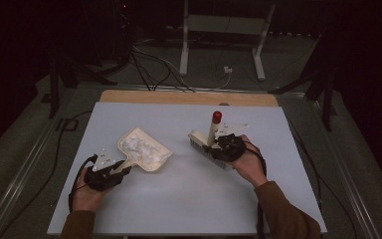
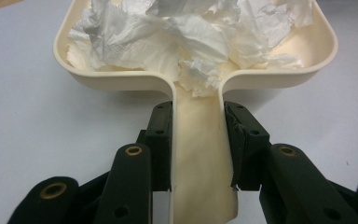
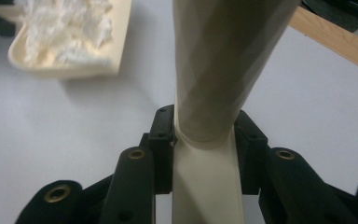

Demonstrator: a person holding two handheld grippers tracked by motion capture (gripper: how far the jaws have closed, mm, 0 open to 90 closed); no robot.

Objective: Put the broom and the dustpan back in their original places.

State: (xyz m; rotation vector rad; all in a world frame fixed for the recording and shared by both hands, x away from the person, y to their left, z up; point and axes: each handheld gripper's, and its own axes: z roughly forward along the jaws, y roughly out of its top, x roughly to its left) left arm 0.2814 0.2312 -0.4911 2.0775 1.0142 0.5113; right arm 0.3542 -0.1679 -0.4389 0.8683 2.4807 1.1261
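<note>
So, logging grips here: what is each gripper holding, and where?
Left gripper clamps the dustpan by its handle; right gripper clamps the brush by its handle.

A cream dustpan (image 1: 146,149), left of centre, carries crumpled white paper (image 1: 138,145). The brush (image 1: 205,142), right of centre, is cream with a red cap (image 1: 217,116) on its handle. Both grippers are black, the table (image 1: 179,199) pale grey-white.

The cream dustpan (image 1: 146,149) lies flat on the table, its tray heaped with crumpled white tissue (image 2: 191,32), its handle clamped between the jaws of the left gripper (image 1: 114,169). The cream brush (image 1: 206,142) stands tilted, bristles down, its red-tipped handle gripped by the right gripper (image 1: 219,147).
</note>
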